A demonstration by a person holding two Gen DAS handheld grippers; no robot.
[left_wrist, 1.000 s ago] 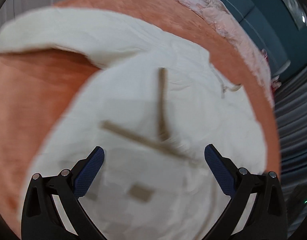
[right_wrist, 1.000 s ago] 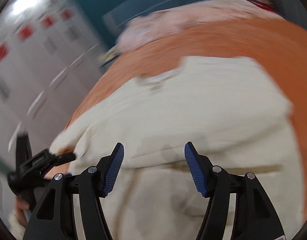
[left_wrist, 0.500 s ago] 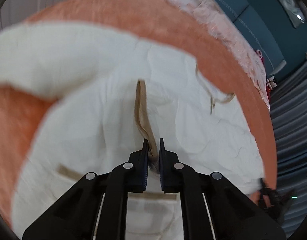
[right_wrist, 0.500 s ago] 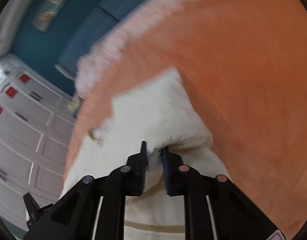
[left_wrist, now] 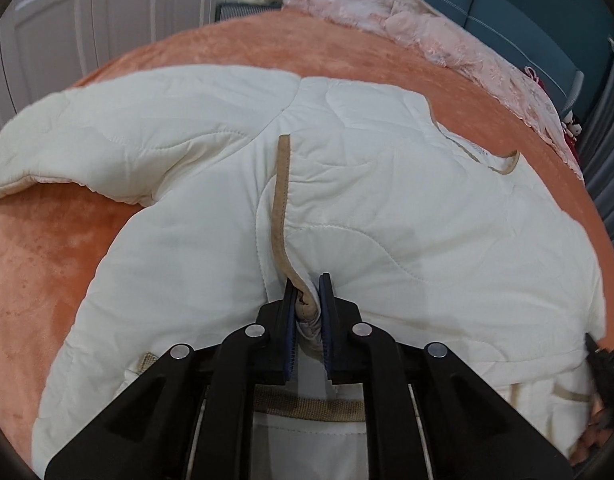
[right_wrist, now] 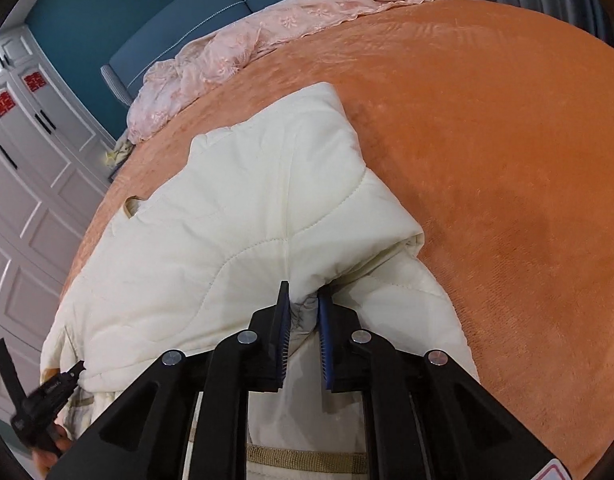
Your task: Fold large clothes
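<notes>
A cream quilted jacket [left_wrist: 387,200] lies spread on the orange bedspread [left_wrist: 47,260], one sleeve [left_wrist: 107,140] stretched out to the left. My left gripper [left_wrist: 307,282] is shut on a pinch of the jacket at its tan trim strip [left_wrist: 281,200]. In the right wrist view the jacket [right_wrist: 227,240] has its other sleeve [right_wrist: 299,152] lying across the body. There my right gripper [right_wrist: 303,294] is shut on a bunched fold of cream fabric near the sleeve's base. The left gripper's black body [right_wrist: 39,408] shows at the lower left, a hand under it.
A pink lace cloth [right_wrist: 227,52] lies along the bed's far edge in front of a teal padded headboard [right_wrist: 167,12]. White wardrobe doors [right_wrist: 19,160] stand beside the bed. The orange bedspread [right_wrist: 487,160] stretches bare to the right of the jacket.
Both grippers went from open above the jacket to shut on its fabric. Each has dropped closer to the bed, and the views have steadied.
</notes>
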